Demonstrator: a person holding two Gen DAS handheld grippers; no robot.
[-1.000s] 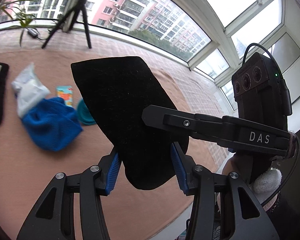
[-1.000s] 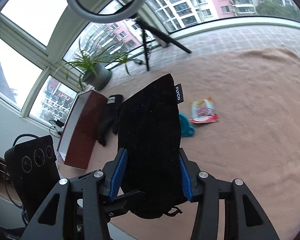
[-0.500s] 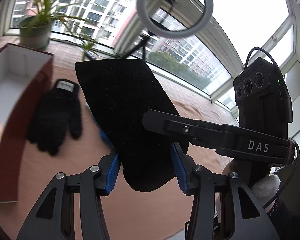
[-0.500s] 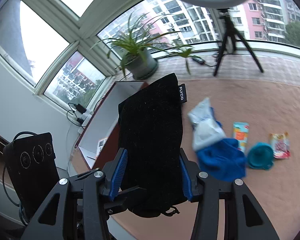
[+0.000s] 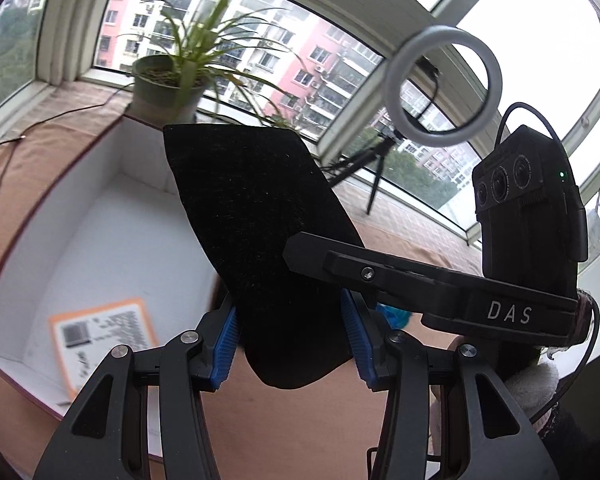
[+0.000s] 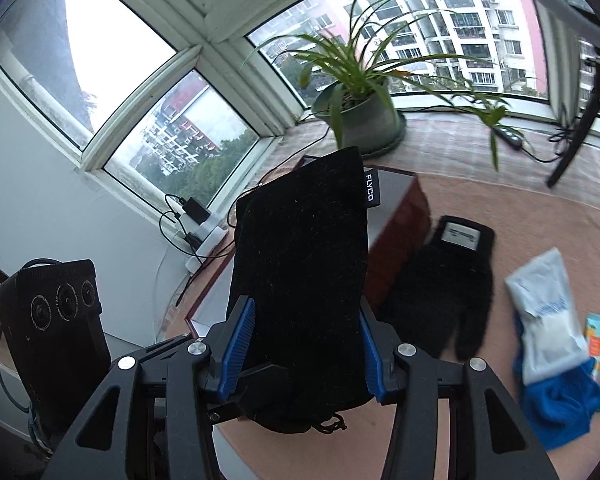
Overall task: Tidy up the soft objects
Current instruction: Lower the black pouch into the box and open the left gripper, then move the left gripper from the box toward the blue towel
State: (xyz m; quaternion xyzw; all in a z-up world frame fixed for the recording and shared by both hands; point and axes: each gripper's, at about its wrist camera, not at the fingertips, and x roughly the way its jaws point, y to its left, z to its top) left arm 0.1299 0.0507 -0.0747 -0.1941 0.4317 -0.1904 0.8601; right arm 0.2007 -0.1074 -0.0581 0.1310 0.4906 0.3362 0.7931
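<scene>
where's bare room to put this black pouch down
Most of the box floor is bare white, bordered by its walls and the orange-edged leaflet in the near corner. Outside, the cloth is crowded: a black glove against the box's side, then a white bag on a blue cloth.

Your left gripper: bottom centre of frame, blue pads clamped on black pouch | Your right gripper: bottom centre, pads clamped likewise, tilted downward.
</scene>
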